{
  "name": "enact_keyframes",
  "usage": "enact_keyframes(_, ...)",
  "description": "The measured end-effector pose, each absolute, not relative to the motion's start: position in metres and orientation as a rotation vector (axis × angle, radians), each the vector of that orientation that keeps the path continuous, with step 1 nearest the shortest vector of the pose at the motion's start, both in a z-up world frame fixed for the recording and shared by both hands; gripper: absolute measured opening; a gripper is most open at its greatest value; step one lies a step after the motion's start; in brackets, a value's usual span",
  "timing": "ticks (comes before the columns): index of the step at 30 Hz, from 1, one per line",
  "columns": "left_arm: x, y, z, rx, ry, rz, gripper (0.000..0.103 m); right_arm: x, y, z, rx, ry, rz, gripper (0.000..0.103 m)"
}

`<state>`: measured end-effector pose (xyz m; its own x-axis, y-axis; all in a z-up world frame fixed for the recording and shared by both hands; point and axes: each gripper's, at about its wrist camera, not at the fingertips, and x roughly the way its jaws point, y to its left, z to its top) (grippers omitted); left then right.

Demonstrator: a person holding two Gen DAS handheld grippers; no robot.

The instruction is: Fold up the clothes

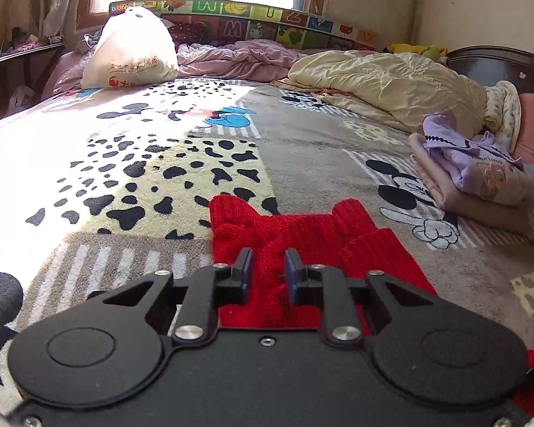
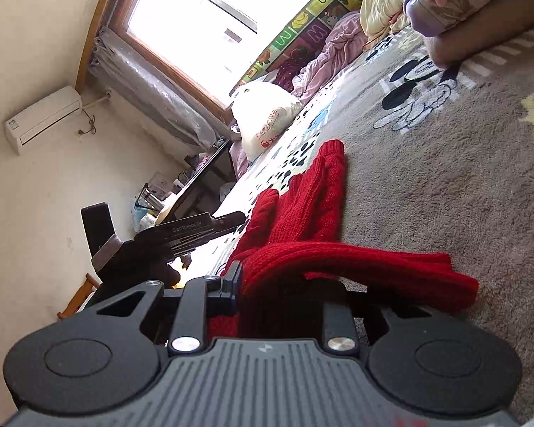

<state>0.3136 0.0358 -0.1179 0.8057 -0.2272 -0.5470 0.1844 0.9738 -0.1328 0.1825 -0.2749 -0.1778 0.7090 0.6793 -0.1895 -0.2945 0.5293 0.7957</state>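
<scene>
A red cable-knit garment [image 1: 288, 235] lies partly folded on the cartoon-print bed blanket [image 1: 302, 142]. In the left wrist view my left gripper [image 1: 268, 267] sits at its near edge, jaws almost together with a bunch of red knit pinched between the pads. In the right wrist view, which is rolled sideways, the red garment [image 2: 313, 192] runs up from my right gripper [image 2: 277, 279]. A thick red fold fills the jaws and drapes over the right finger, hiding it. The left gripper [image 2: 240, 217] shows side-on at the garment's far edge.
A folded pile of lilac and pink clothes [image 1: 480, 178] lies at the right on the blanket. A cream quilt [image 1: 391, 78] and a full white plastic bag [image 1: 131, 53] lie further back by the window. A dark headboard [image 1: 498, 64] stands far right, a desk [image 2: 195, 174] beside the bed.
</scene>
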Motion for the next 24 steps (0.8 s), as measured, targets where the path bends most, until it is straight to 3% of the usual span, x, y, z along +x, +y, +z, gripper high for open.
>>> enact_keyframes(5,0.321,0.016,-0.141,0.043,0.673,-0.261,0.018,0.189,-0.281,-0.193,0.94,0.56,0.597,0.038)
enact_keyframes(16,0.238,0.056,-0.09,-0.08,0.548,-0.272,0.019,0.192,-0.276,-0.194,0.876,0.541,0.566,0.038)
enact_keyframes(20,0.214,0.025,-0.133,0.102,0.708,-0.325,0.019,0.192,-0.279,-0.199,0.916,0.539,0.544,0.038)
enact_keyframes(24,0.182,0.022,-0.128,0.129,0.612,-0.321,0.019,0.189,-0.279,-0.2,0.907,0.536,0.526,0.04)
